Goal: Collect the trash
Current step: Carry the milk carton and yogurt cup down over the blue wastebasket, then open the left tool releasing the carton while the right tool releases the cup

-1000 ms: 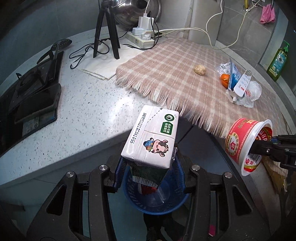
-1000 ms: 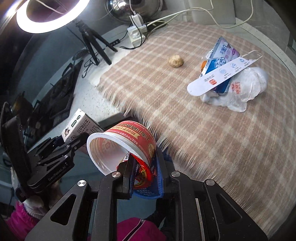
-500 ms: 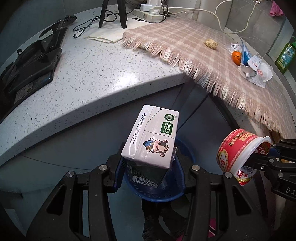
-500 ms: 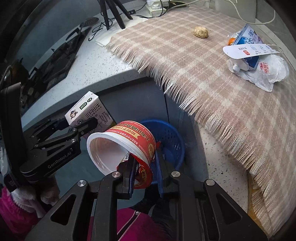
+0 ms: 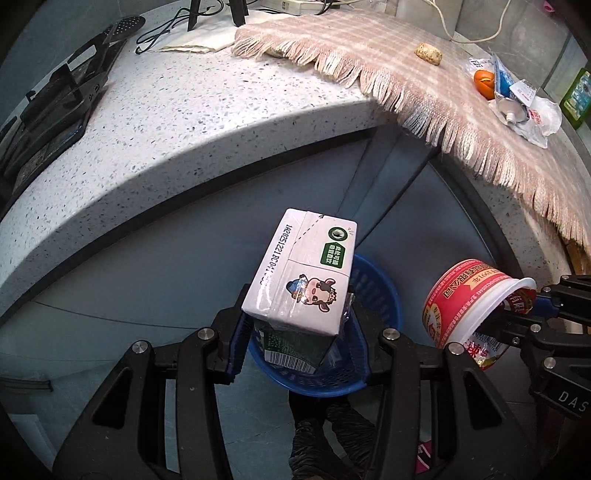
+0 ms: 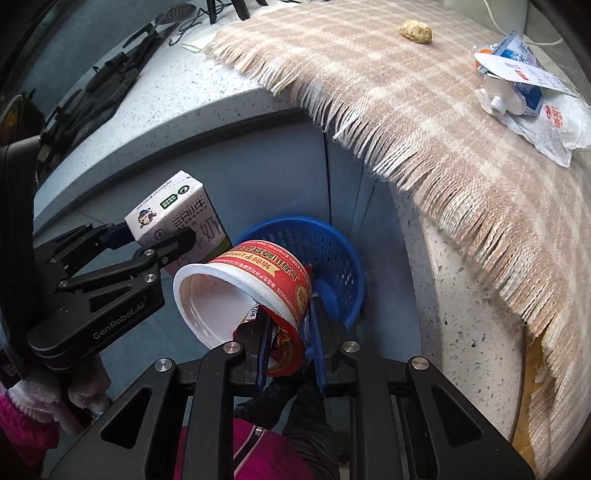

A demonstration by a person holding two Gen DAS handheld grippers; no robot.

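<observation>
Left wrist view: the left gripper (image 5: 295, 343) grasps a milk carton (image 5: 301, 280) between its pads, the carton tilted above a blue basket (image 5: 373, 295) that stands on the floor against the cabinet. At right, the right gripper (image 5: 517, 317) pinches the rim of a red noodle cup (image 5: 461, 295) beside the basket. On the counter (image 5: 177, 122) lies a fringed checked cloth (image 5: 424, 85) bearing a brown lump (image 5: 428, 53), an orange (image 5: 484, 79) and wrappers (image 5: 528, 110).

Right wrist view: the right gripper (image 6: 286, 339) is clenched on the cup (image 6: 255, 280) wall, its white mouth facing left, over the basket (image 6: 332, 254). The left gripper (image 6: 147, 242) holds the carton (image 6: 177, 214) just left of the cup. The lump (image 6: 416, 31) and wrappers (image 6: 532, 99) rest on the cloth (image 6: 424, 122).
</observation>
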